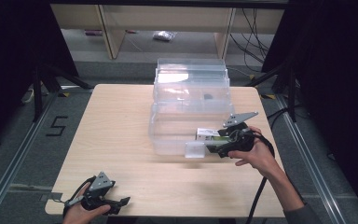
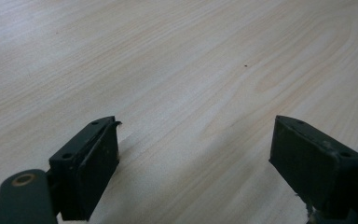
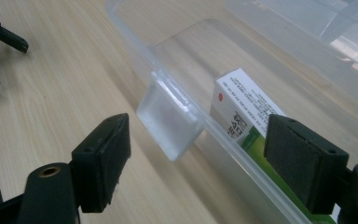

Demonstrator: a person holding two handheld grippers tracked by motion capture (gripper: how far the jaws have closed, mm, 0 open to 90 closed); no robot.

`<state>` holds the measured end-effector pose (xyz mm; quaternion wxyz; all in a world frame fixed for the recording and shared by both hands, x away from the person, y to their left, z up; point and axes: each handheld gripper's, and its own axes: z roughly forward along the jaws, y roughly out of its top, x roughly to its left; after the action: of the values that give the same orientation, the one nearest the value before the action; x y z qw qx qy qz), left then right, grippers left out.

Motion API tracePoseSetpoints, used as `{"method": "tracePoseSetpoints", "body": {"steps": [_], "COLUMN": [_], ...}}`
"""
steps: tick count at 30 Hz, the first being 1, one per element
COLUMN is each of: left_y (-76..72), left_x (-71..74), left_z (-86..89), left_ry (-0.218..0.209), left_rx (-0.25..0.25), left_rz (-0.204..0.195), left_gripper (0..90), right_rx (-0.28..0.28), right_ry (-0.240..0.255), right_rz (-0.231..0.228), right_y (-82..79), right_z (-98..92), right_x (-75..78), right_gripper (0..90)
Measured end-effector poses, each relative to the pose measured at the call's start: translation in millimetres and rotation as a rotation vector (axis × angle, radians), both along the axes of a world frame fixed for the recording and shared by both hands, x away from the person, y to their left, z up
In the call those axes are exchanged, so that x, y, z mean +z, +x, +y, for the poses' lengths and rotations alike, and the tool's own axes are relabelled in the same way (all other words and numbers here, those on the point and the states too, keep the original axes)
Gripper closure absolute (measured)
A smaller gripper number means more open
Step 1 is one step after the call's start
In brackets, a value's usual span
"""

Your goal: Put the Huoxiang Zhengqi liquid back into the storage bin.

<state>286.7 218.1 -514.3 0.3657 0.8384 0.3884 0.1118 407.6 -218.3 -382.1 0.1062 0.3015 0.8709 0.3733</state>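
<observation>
Two grippers are at work on the table (image 1: 121, 140). In the high view, the right gripper (image 1: 214, 148) is in the middle right of the frame, at the near wall of a clear bin (image 1: 168, 140). Its jaws stand wide apart and hold nothing. In the right gripper view, one jaw is outside the bin near the latch (image 3: 170, 123) and the other is over a white and green box (image 3: 247, 116) that lies inside the bin, at the right of the frame. The left gripper (image 1: 121, 203) rests at the lower left of the high view, jaws spread apart too, with only bare wood in front of it. The step now looks like taking hold of the box. To do it well, lift the gripper over the wall, put one jaw on each side of the box, then squeeze slowly so it does not slip.
</observation>
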Motion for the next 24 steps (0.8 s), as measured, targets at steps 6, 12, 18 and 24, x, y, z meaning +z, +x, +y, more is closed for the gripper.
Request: {"method": "tracePoseSetpoints", "body": {"steps": [6,12,18,24], "left_y": [0.0,0.2,0.3,0.3], "left_x": [-0.1,0.0,-0.1,0.1], "left_z": [0.1,0.3,0.2,0.6], "left_ry": [0.000,0.003,0.002,0.003], "left_rx": [0.000,0.001,-0.001,-0.002], "left_rz": [0.000,0.000,0.002,0.001], "left_gripper": [15.0,15.0,15.0,15.0], "right_rx": [0.010,-0.001,0.001,0.026], "right_ry": [-0.005,0.004,0.010,-0.004], "right_rz": [0.006,0.019,-0.001,0.015], "right_y": [-3.4,-8.8,-11.5,-14.5], "right_z": [-0.8,-1.1,0.4,4.0], "right_x": [-3.1,-6.9,-10.8,-12.4], "right_gripper": [23.6,23.7,23.8,23.8]}}
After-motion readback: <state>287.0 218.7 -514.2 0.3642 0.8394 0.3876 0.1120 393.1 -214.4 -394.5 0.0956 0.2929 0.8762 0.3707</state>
